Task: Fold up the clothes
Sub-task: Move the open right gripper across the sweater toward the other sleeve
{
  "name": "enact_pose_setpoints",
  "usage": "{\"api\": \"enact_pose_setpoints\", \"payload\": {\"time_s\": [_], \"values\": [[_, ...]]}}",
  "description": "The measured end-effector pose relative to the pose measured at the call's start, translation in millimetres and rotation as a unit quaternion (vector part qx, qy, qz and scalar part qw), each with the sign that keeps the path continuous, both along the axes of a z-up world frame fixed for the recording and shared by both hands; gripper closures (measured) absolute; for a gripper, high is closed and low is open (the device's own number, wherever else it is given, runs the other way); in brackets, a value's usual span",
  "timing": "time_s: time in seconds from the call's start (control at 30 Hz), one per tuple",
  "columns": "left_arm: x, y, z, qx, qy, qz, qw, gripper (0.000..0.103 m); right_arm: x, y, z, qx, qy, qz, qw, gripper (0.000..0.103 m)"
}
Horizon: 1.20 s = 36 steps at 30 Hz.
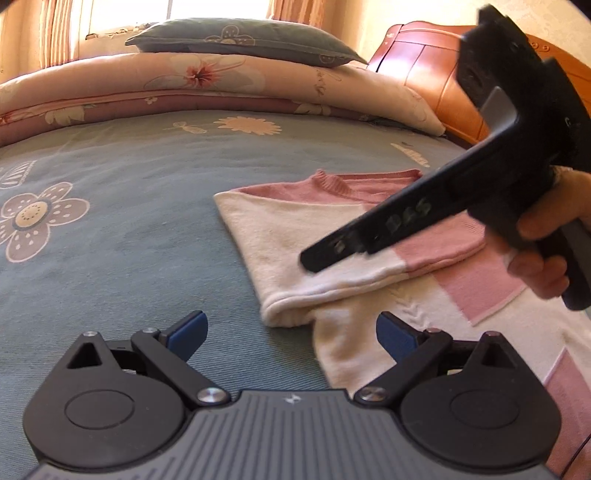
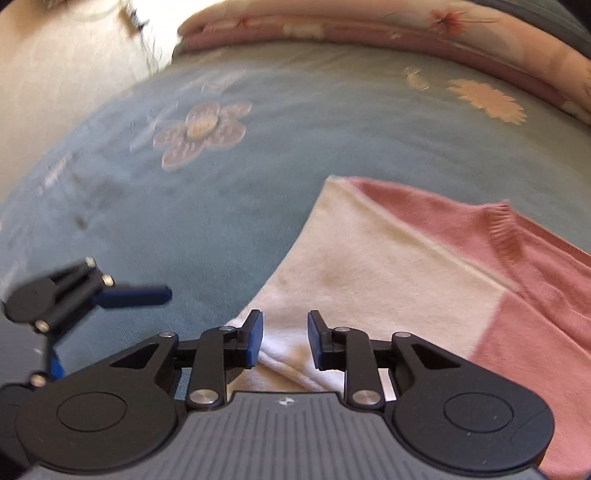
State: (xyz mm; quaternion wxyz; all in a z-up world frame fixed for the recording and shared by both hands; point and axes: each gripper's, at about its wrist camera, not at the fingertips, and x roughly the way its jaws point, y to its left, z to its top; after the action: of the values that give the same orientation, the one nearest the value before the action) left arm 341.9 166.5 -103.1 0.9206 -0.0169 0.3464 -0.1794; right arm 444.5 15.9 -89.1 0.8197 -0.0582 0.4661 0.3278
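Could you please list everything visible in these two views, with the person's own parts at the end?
sweater: one, cream and pink, partly folded on the bedspread, sleeve laid across the body.
bedspread: one, blue-grey with flower prints, covering the bed.
quilt: one, folded, peach and pink floral, along the far side of the bed.
pillow: one, grey-blue with a flower outline, on top of the quilt.
headboard: one, orange-brown wood, far right.
curtains: striped, beside a bright window.
left gripper: black with blue fingers, open, empty, above the sweater's edge.
right gripper: black with blue fingers, open above the folded sleeve.
hand: one, holding the right gripper's handle.
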Motion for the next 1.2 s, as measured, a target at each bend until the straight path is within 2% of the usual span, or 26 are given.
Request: {"api": "enact_pose_setpoints", "payload": {"time_s": [0.13, 0.23, 0.33, 0.4, 0.47, 0.53, 0.63, 0.73, 0.8, 0.87, 0.97, 1.03, 1.2], "values": [[-4, -8, 7, -0.037, -0.005, -0.025, 0.999, 0.005, 1, -40, 1, 0.015, 0.015, -0.046, 0.999, 0.057], [-5, -14, 10, -0.073, 0.0, -0.041, 0.9965, 0.003, 4, -73, -16, 0.018, 0.051, -0.09, 0.994, 0.057], [-7, -24, 11, -0.089, 0.004, -0.062, 0.9942, 0.003, -1, -110, -19, 0.055, 0.071, -0.133, 0.987, 0.057], [-9, -31, 12, -0.091, 0.002, -0.076, 0.993, 0.003, -6, -128, -13, 0.075, 0.071, -0.153, 0.983, 0.052], [-11, -39, 11, -0.092, 0.001, -0.088, 0.9918, 0.002, -12, -138, -4, 0.076, 0.051, -0.163, 0.982, 0.047], [-12, -48, 7, -0.09, 0.01, -0.101, 0.9908, 0.002, -12, -145, -4, 0.077, 0.04, -0.173, 0.981, 0.043], [-10, -63, -4, -0.061, 0.028, -0.109, 0.9918, 0.001, -8, -158, -13, 0.069, 0.041, -0.194, 0.978, 0.043], [-5, -69, -15, -0.036, 0.053, -0.095, 0.9935, 0.001, -6, -178, -27, 0.075, 0.052, -0.219, 0.971, 0.043], [0, -66, -19, -0.038, 0.073, -0.076, 0.9937, 0.002, -11, -198, -27, 0.102, 0.055, -0.243, 0.963, 0.043], [-1, -63, -15, -0.051, 0.074, -0.071, 0.9934, 0.002, -16, -212, -21, 0.095, 0.048, -0.267, 0.958, 0.043], [-8, -68, -1, -0.05, 0.059, -0.074, 0.9943, 0.002, -30, -229, -9, 0.063, 0.027, -0.287, 0.955, 0.036], [-14, -78, 8, -0.044, 0.048, -0.088, 0.994, 0.002, -43, -242, -2, 0.05, 0.013, -0.295, 0.954, 0.036], [-37, -111, 28, -0.015, 0.02, -0.122, 0.9922, 0.001, -77, -288, 12, 0.055, 0.007, -0.324, 0.944, 0.035]]}}
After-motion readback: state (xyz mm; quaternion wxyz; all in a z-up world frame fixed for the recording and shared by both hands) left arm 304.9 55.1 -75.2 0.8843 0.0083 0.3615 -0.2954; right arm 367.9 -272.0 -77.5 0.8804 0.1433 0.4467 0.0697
